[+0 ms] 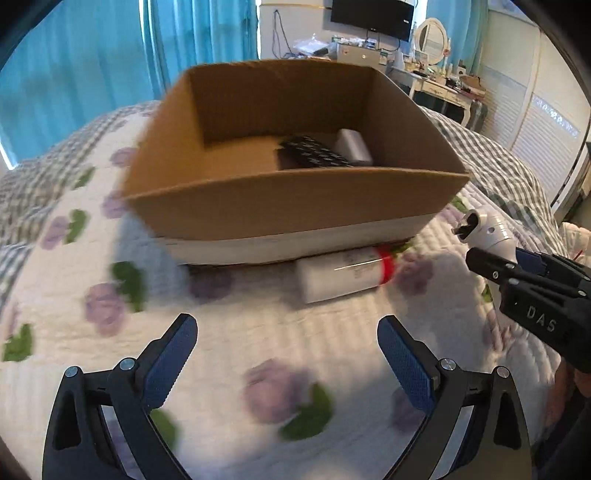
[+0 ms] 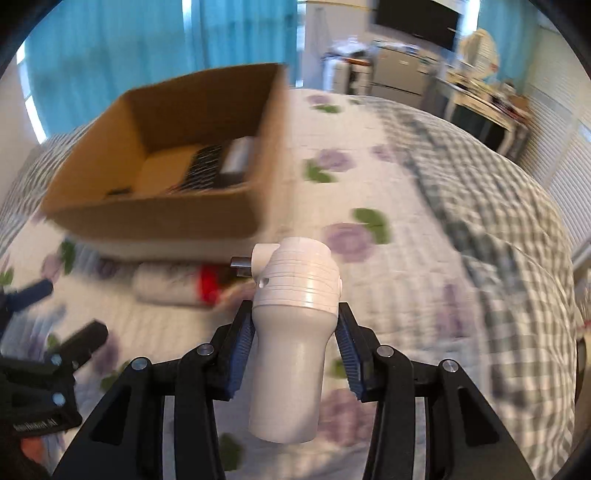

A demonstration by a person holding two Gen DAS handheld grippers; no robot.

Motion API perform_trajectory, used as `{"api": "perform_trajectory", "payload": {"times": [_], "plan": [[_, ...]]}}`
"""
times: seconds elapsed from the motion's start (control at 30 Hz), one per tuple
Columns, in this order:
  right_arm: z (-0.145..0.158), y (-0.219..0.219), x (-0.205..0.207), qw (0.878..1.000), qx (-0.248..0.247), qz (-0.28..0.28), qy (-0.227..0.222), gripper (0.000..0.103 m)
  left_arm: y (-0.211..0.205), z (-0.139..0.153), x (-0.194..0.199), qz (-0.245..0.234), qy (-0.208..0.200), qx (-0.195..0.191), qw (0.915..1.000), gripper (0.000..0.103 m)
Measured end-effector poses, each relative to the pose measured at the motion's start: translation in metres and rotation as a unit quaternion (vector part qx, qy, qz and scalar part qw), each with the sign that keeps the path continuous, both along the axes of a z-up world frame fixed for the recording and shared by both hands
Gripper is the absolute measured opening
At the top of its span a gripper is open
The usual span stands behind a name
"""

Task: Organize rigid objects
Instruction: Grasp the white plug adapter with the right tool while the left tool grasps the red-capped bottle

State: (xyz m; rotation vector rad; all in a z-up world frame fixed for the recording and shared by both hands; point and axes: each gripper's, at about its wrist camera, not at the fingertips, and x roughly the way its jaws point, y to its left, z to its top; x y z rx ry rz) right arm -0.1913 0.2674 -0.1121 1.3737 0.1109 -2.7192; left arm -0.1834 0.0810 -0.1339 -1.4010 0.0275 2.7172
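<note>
An open cardboard box [image 1: 295, 206] [image 2: 159, 218] stands on the bed. Inside lie a black patterned item [image 1: 314, 151] [image 2: 205, 166] and a grey block [image 1: 352, 146] [image 2: 238, 155]. A white bottle with a red band [image 1: 347, 275] [image 2: 173, 282] lies on the quilt against the box's front. My left gripper [image 1: 286, 354] is open and empty, above the quilt short of the bottle; it also shows in the right wrist view [image 2: 59, 314]. My right gripper [image 2: 295, 325] [image 1: 491, 258] is shut on a white plastic device [image 2: 295, 306] [image 1: 487, 229], held above the quilt to the right of the box.
The bed has a white quilt with purple flowers [image 1: 258, 332] and a checked border [image 2: 498, 221]. Blue curtains [image 1: 92, 55], a desk with clutter [image 1: 436, 81] and a wall-mounted screen [image 1: 371, 14] are behind the bed.
</note>
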Motion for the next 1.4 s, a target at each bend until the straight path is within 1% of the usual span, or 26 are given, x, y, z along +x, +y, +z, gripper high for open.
{"api": "perform_trajectory", "payload": {"times": [0.07, 0.13, 0.2, 0.23, 0.3, 0.37, 0.5, 0.57, 0.67, 0.7, 0.73, 0.8, 0.87, 0.93, 1.03, 1.13, 1.2, 1.27, 1.3, 1.33, 1.4], "plan": [[-0.003, 0.014, -0.008, 1.0, -0.008, -0.017, -0.007, 0.043, 0.012, -0.009, -0.008, 0.008, -0.003, -0.004, 1.0, 0.1], [-0.007, 0.02, -0.021, 1.0, -0.011, -0.019, -0.016, 0.043, 0.021, -0.016, -0.015, 0.02, -0.008, -0.003, 0.9998, 0.1], [-0.012, 0.013, -0.027, 1.0, -0.008, -0.021, -0.02, 0.043, 0.026, -0.022, -0.021, 0.032, -0.014, 0.009, 0.9993, 0.1], [-0.009, 0.012, -0.03, 1.0, -0.009, -0.02, -0.022, 0.043, 0.029, -0.024, -0.023, 0.033, -0.013, 0.016, 0.9992, 0.1], [-0.01, 0.014, -0.038, 1.0, -0.011, -0.016, -0.024, 0.043, 0.033, -0.025, -0.026, 0.043, -0.003, 0.017, 0.9989, 0.1], [-0.013, 0.015, -0.043, 0.999, -0.013, -0.013, -0.03, 0.043, 0.035, -0.027, -0.031, 0.05, 0.004, 0.028, 0.9983, 0.1], [-0.015, 0.021, -0.041, 0.999, -0.031, -0.016, -0.035, 0.043, 0.041, -0.037, -0.043, 0.069, 0.001, 0.017, 0.9975, 0.1], [-0.016, 0.021, -0.04, 0.999, -0.03, -0.016, -0.036, 0.043, 0.04, -0.043, -0.049, 0.084, -0.004, 0.011, 0.9964, 0.1], [-0.015, 0.021, -0.038, 0.999, -0.032, -0.017, -0.036, 0.043, 0.037, -0.046, -0.055, 0.097, -0.002, 0.012, 0.9952, 0.09], [-0.015, 0.021, -0.038, 0.999, -0.035, -0.018, -0.036, 0.043, 0.039, -0.045, -0.054, 0.094, 0.001, 0.004, 0.9956, 0.082], [-0.015, 0.022, -0.038, 0.998, -0.039, -0.019, -0.036, 0.043, 0.042, -0.043, -0.052, 0.087, 0.006, -0.007, 0.9962, 0.079], [-0.015, 0.023, -0.037, 0.998, -0.041, -0.021, -0.036, 0.043, 0.042, -0.041, -0.048, 0.071, 0.003, -0.003, 0.9975, 0.079], [-0.015, 0.023, -0.036, 0.998, -0.041, -0.022, -0.034, 0.043, 0.037, -0.035, -0.041, 0.063, -0.001, 0.008, 0.998, 0.079], [-0.013, 0.023, -0.032, 0.999, -0.039, -0.023, -0.029, 0.043, 0.031, -0.027, -0.03, 0.052, 0.006, 0.011, 0.9985, 0.078], [-0.006, 0.022, -0.023, 0.999, -0.036, -0.024, -0.016, 0.043, 0.022, -0.009, -0.009, 0.033, 0.022, 0.002, 0.9992, 0.078], [0.003, 0.018, -0.013, 0.999, -0.033, -0.02, -0.004, 0.043, 0.009, 0.01, 0.012, 0.022, 0.029, 0.002, 0.9993, 0.078], [0.011, 0.014, -0.006, 0.999, -0.031, -0.014, 0.003, 0.043, -0.001, 0.021, 0.024, 0.016, 0.035, -0.005, 0.9992, 0.078], [0.021, 0.01, 0.001, 0.999, -0.033, -0.007, 0.01, 0.043, -0.01, 0.038, 0.032, 0.01, 0.044, -0.008, 0.9989, 0.078], [0.027, 0.009, 0.004, 0.999, -0.032, -0.004, 0.016, 0.043, -0.013, 0.046, 0.028, 0.009, 0.049, -0.005, 0.9987, 0.078], [0.036, 0.005, 0.009, 0.999, -0.03, 0.001, 0.025, 0.043, -0.016, 0.051, 0.035, 0.007, 0.056, -0.002, 0.9984, 0.078], [0.05, 0.002, 0.013, 0.999, -0.032, 0.008, 0.036, 0.043, -0.021, 0.067, 0.031, 0.001, 0.069, 0.003, 0.9976, 0.078]]}}
